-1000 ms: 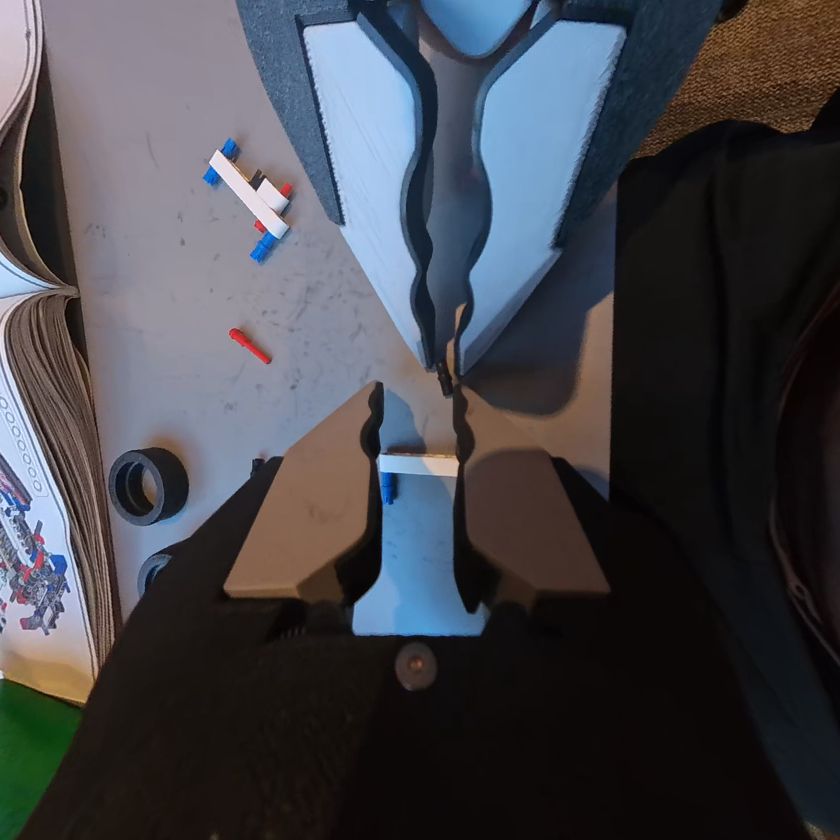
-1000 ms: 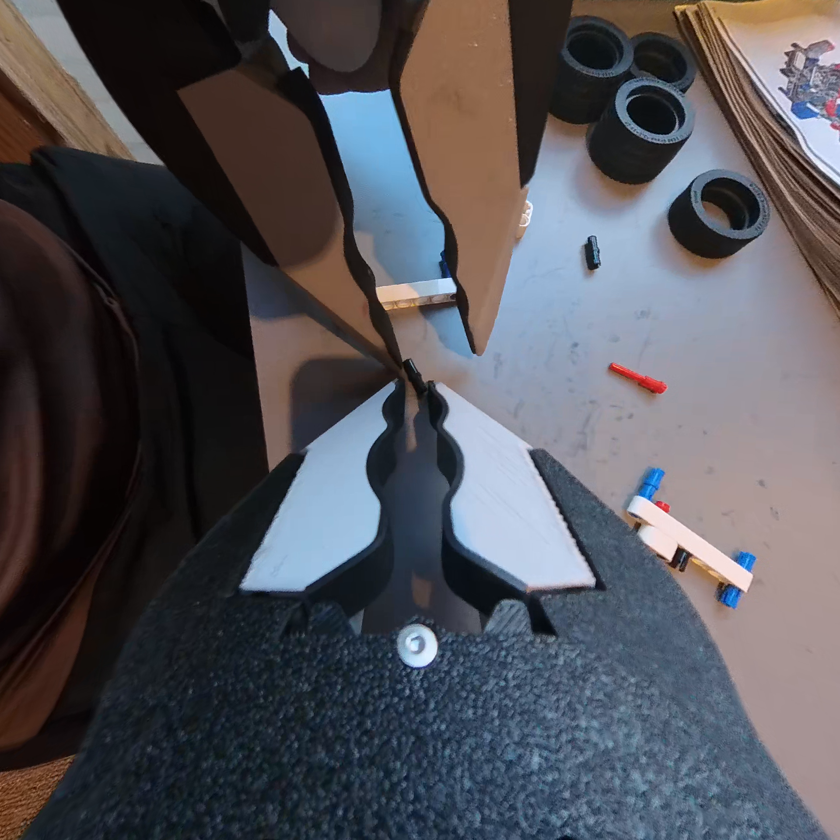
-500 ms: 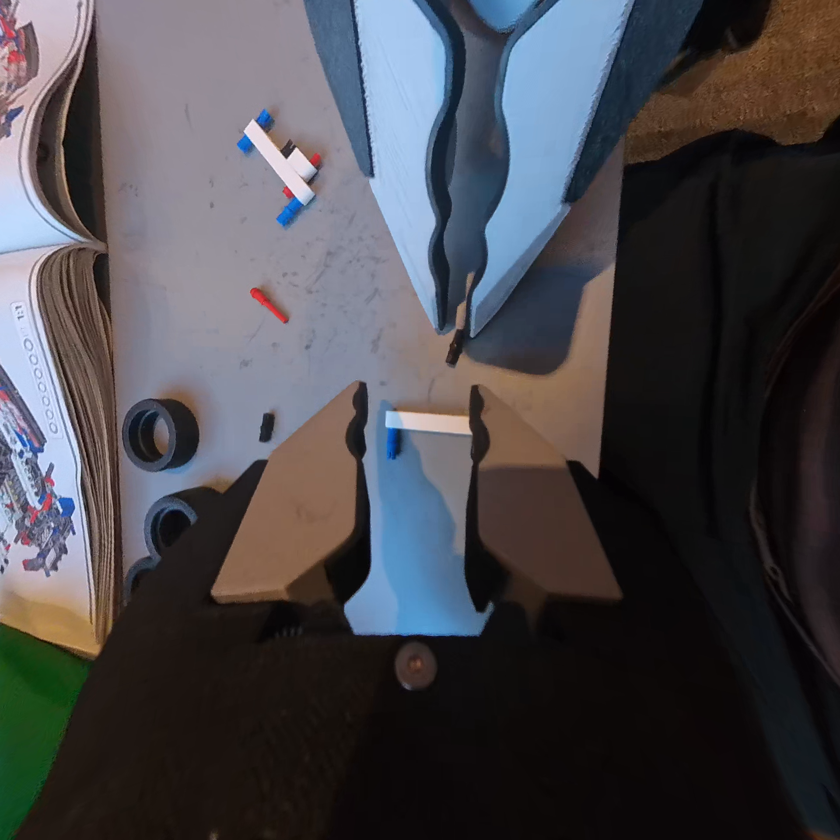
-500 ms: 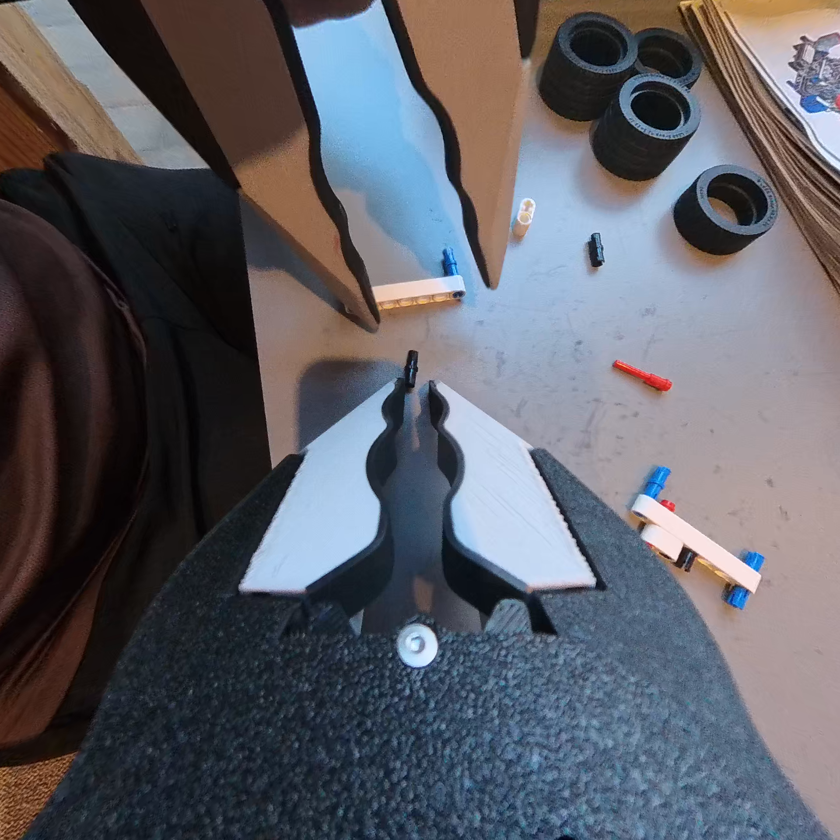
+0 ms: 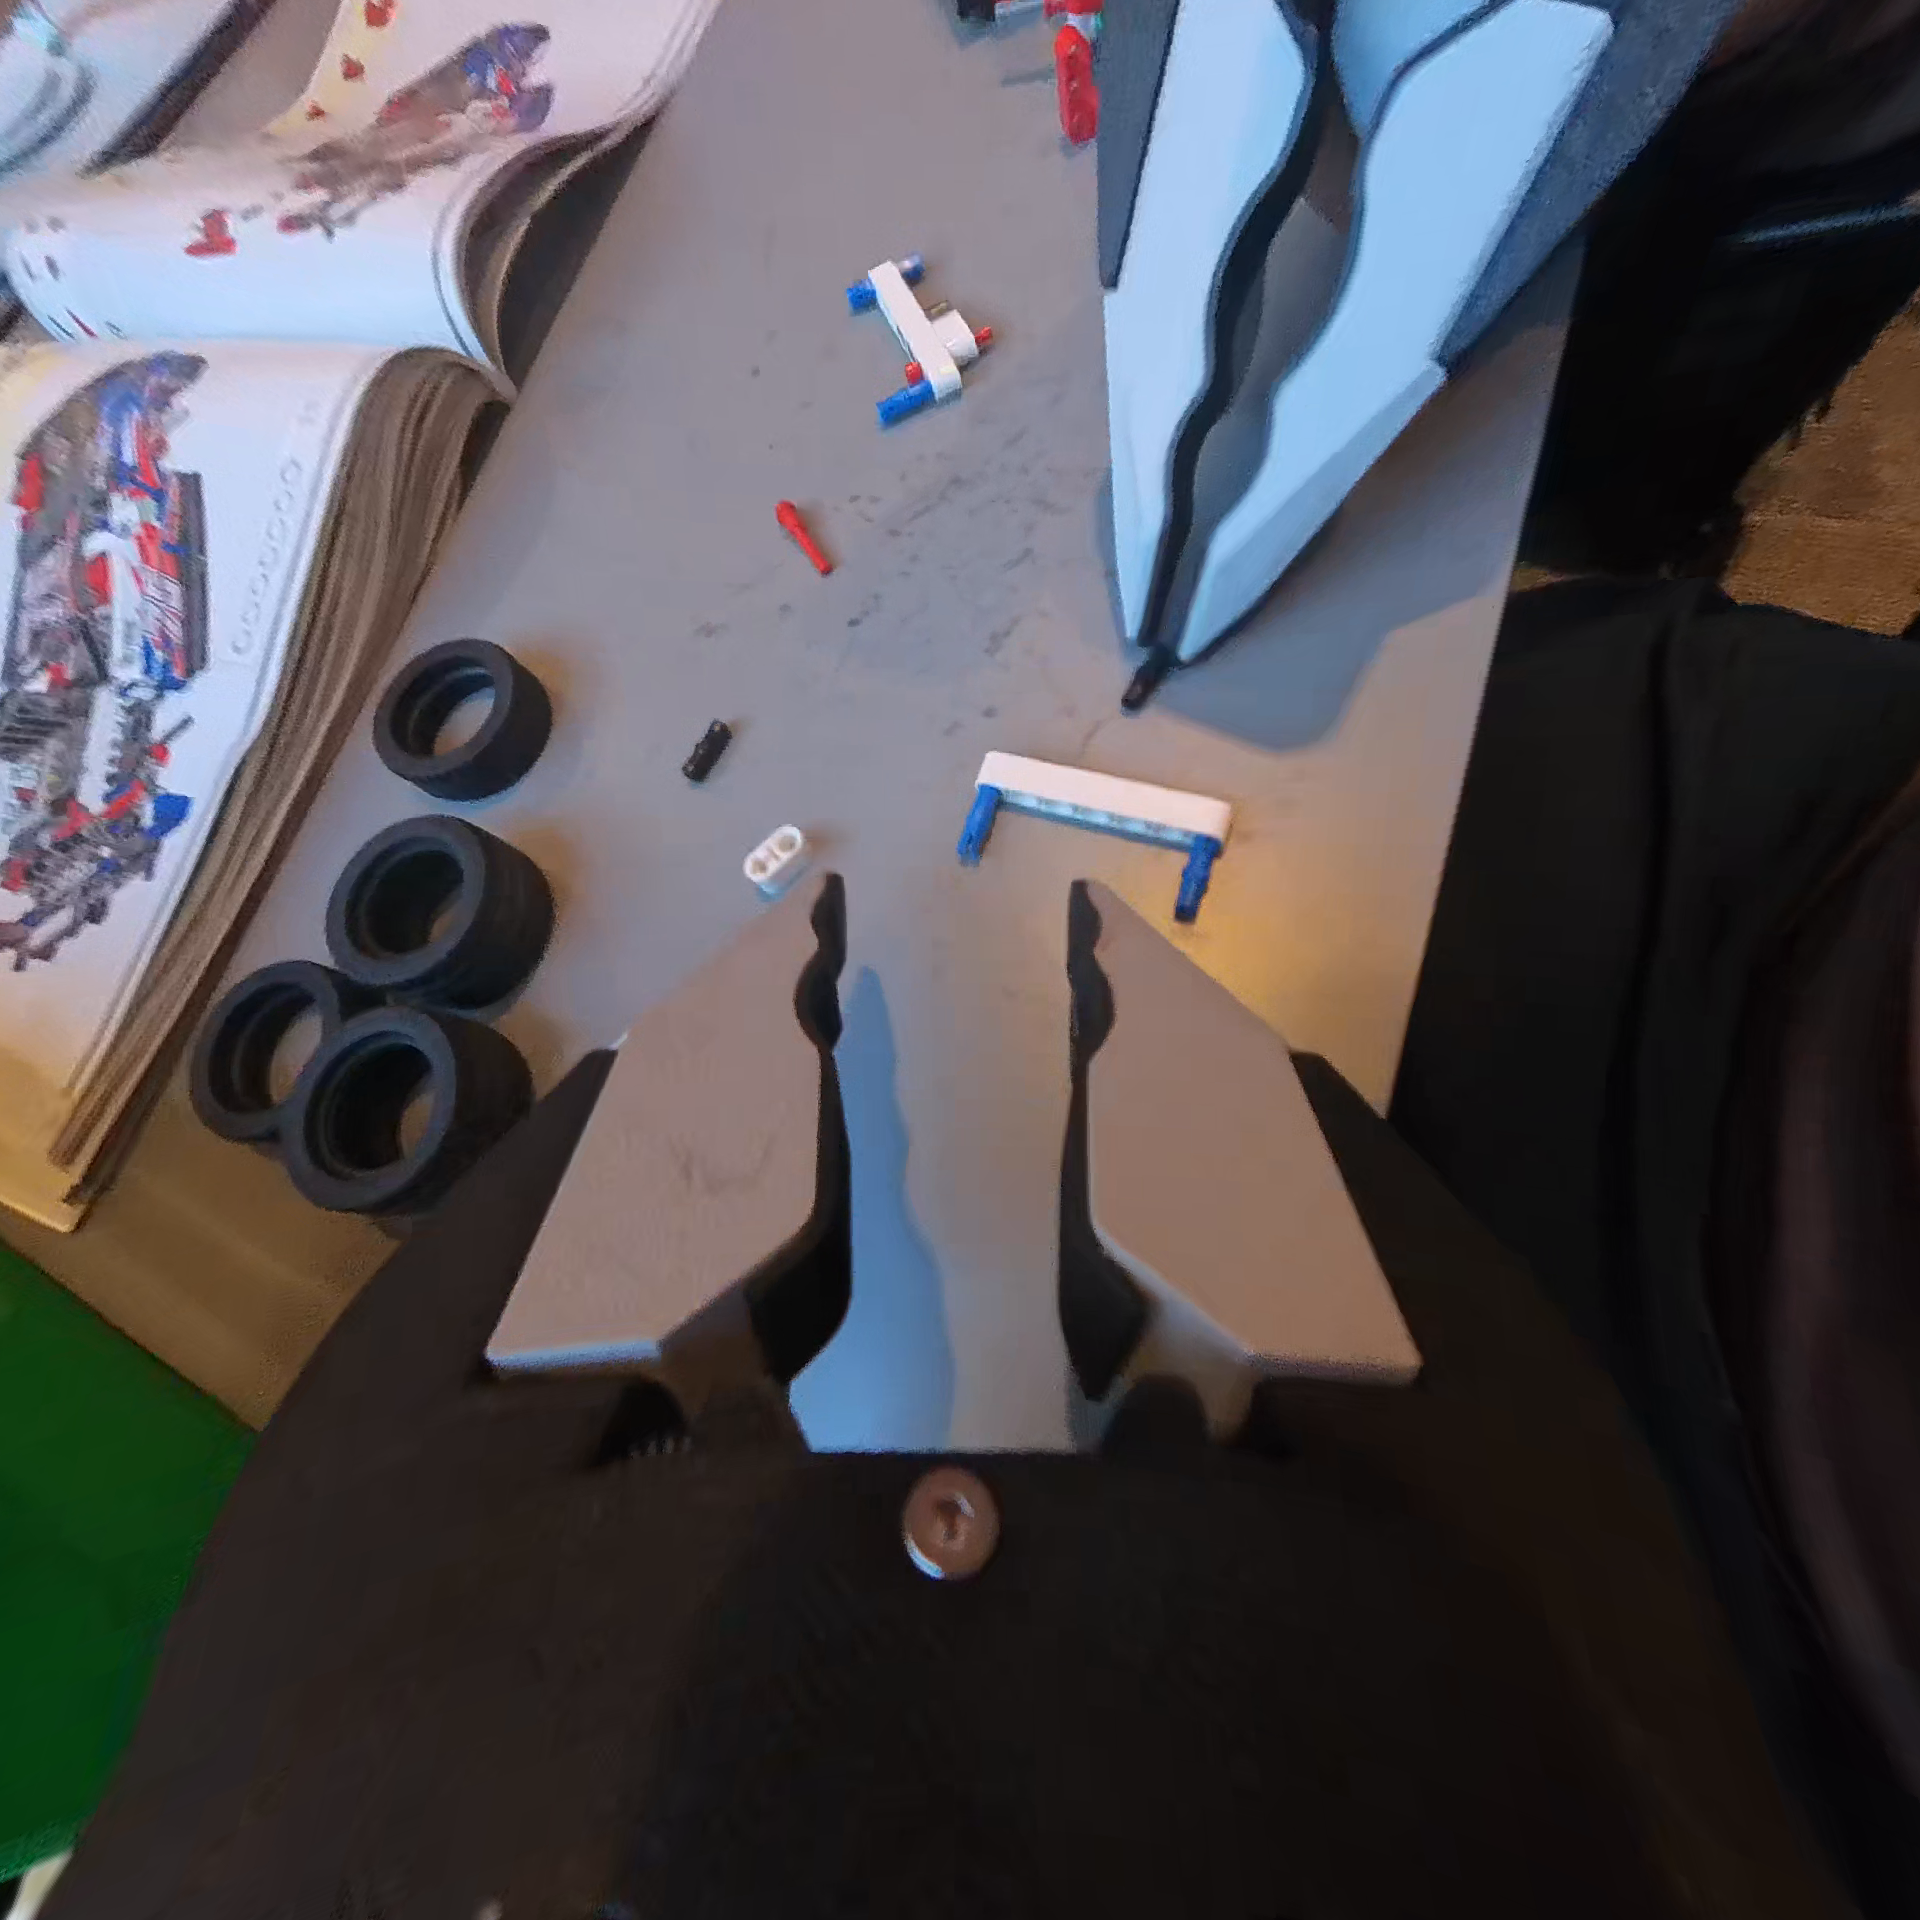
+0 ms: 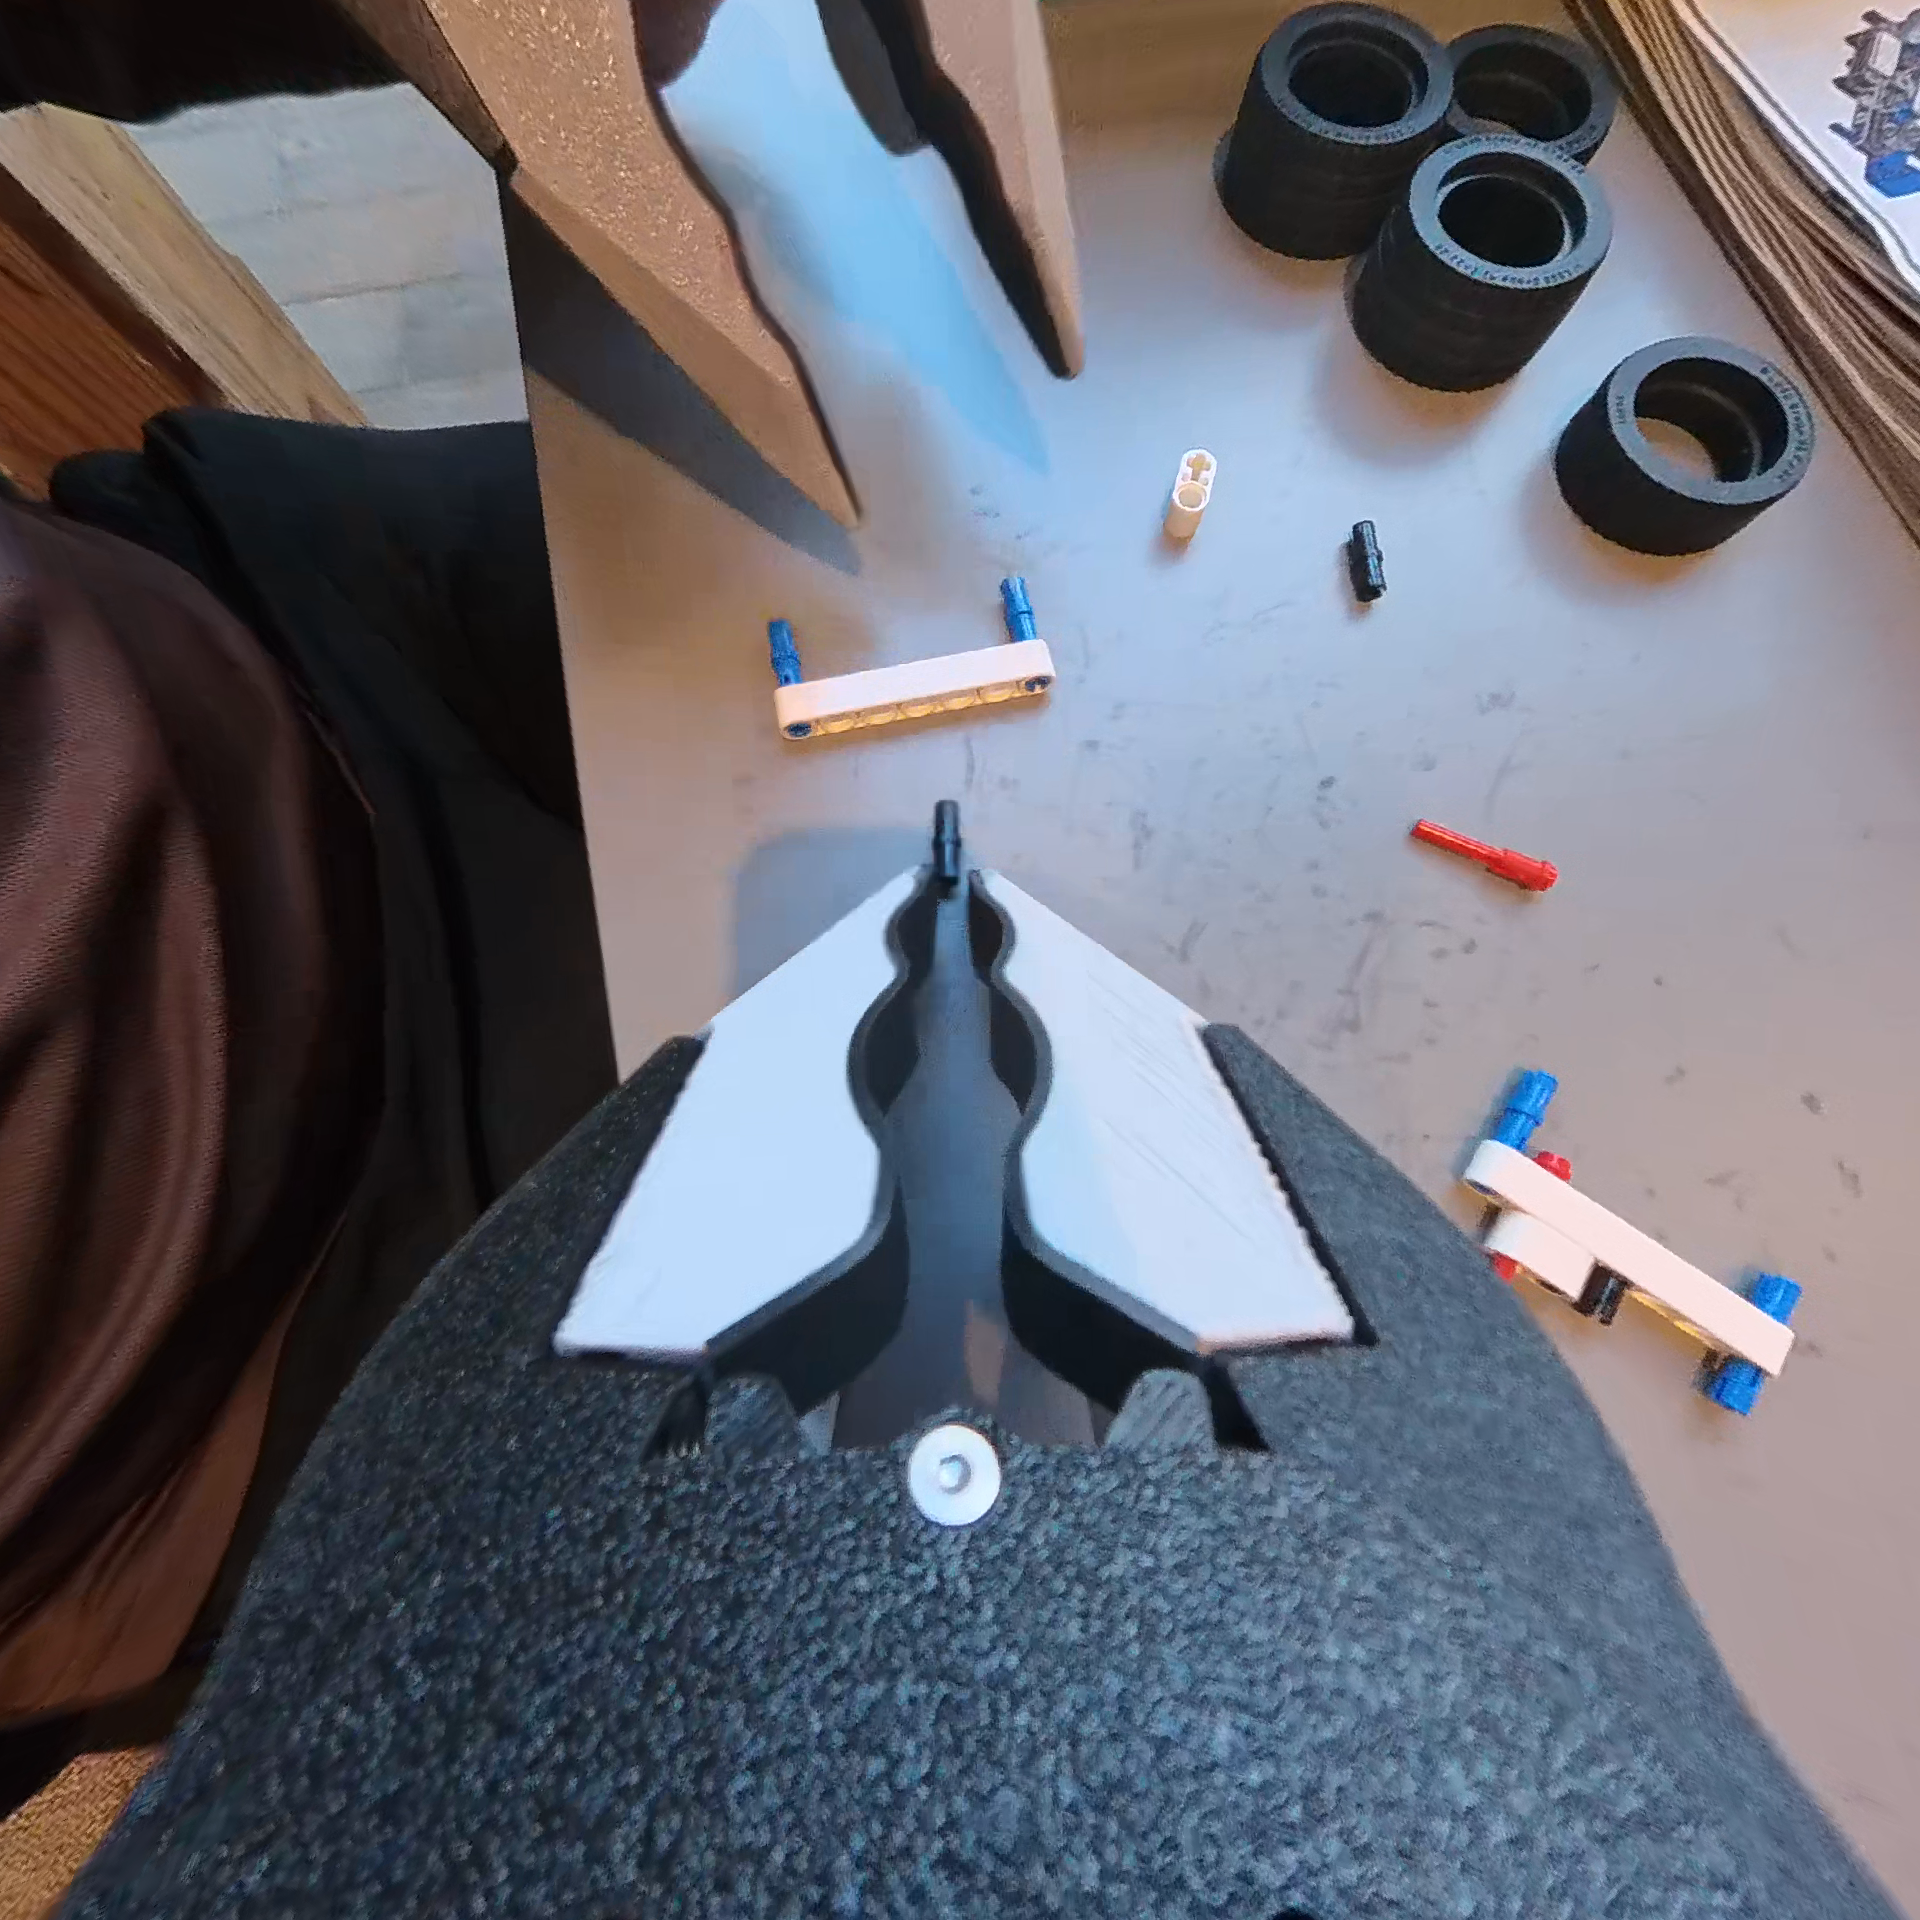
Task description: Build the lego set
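The tabletop carries four tires beside a booklet. The left claw gapes wide, empty, near the white beam. The right claw pinches a black pin.

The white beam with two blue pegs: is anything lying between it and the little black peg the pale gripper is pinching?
No. In the right wrist view, only bare grey table separates the white beam from the black peg pinched by the right gripper.

Four black tyres, two black pins, one red axle.
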{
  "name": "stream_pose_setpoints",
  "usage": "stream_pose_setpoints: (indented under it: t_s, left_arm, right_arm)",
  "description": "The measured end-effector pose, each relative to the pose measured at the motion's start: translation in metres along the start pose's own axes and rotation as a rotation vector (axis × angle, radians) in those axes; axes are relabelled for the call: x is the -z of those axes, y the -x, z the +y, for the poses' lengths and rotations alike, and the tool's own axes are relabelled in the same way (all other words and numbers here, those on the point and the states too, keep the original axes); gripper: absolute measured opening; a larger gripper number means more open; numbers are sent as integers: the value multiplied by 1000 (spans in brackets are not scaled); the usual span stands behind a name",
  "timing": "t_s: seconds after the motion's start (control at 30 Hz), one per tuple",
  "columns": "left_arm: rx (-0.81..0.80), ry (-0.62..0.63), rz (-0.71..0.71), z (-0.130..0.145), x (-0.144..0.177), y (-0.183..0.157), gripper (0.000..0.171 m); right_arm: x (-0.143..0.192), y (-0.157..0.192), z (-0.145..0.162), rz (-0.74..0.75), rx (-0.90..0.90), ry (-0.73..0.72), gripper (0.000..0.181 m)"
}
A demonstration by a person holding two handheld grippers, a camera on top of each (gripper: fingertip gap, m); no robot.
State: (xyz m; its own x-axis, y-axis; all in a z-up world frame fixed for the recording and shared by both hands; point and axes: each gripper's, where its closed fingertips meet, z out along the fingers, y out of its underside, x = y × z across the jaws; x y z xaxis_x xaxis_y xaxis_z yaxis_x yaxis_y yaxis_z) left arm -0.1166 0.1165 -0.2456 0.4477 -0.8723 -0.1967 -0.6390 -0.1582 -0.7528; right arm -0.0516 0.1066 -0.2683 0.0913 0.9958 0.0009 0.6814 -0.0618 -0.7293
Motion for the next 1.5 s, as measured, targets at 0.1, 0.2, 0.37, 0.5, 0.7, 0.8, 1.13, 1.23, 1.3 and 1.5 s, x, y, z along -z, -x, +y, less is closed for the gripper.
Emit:
stream_pose_setpoints:
  t_s: [0.1,0.2,0.37,0.5,0.7,0.8,1.13,1.23,1.3,1.5]
  left_arm:
    - [3,13,2,9,-1,4,40]
    - [3,12,21,12,-5,2,38]
    - [-1,40,25,15,-8,1,38]
    - [15,17,30,10,-7,0,36]
    - [-54,18,87,-16,-12,-17,24]
    - [-117,63,123,-26,-24,-26,26]
    - [-105,118,284,-29,-40,-45,13]
    - [-112,118,288,-30,-40,-46,12]
    - [-115,111,291,-31,-41,-47,10]
    - [-130,98,287,-30,-43,-49,2]
  right_arm:
    - [0,-1,0,-3,-13,-1,4]
    - [-1,-2,-1,-12,-30,-3,3]
    - [-1,-2,-1,-12,-29,-5,3]
    - [0,-2,-2,-3,-16,-14,3]
    - [3,0,-5,4,8,-45,3]
    - [6,1,-8,16,28,-69,3]
    - [16,5,-13,79,118,-121,3]
    - [16,5,-13,74,121,-126,3]
    - [16,5,-14,71,123,-125,3]
    - [15,6,-14,66,128,-121,3]
